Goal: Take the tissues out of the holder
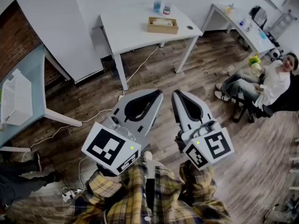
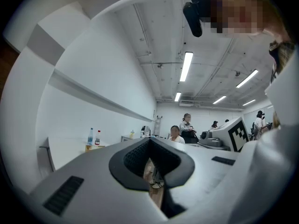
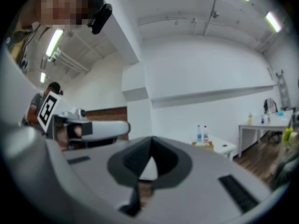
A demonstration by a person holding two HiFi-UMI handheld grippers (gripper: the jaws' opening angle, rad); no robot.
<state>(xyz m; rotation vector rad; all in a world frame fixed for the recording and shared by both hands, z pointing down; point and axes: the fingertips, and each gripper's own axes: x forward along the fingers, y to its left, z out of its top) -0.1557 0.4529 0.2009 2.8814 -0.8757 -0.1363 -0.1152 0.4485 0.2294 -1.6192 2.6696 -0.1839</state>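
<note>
A wooden tissue holder (image 1: 163, 25) with pale tissues (image 1: 162, 21) in it stands on the white table (image 1: 131, 31) across the room. In the left gripper view the holder (image 2: 95, 147) is small and far off at the left. It also shows in the right gripper view, where the holder (image 3: 203, 145) lies to the right. My left gripper (image 1: 159, 93) and right gripper (image 1: 176, 94) are held side by side near my chest, well short of the table. Both point towards it. The left gripper (image 2: 150, 139) is shut and empty. The right gripper (image 3: 151, 139) is shut too, with nothing in it.
Two bottles (image 1: 162, 3) stand behind the holder, and a small dark round thing (image 1: 189, 27) lies at the table's right edge. A person (image 1: 261, 85) sits at the right. A glass desk (image 1: 32, 73) is at the left, and cables (image 1: 70, 195) lie on the wooden floor.
</note>
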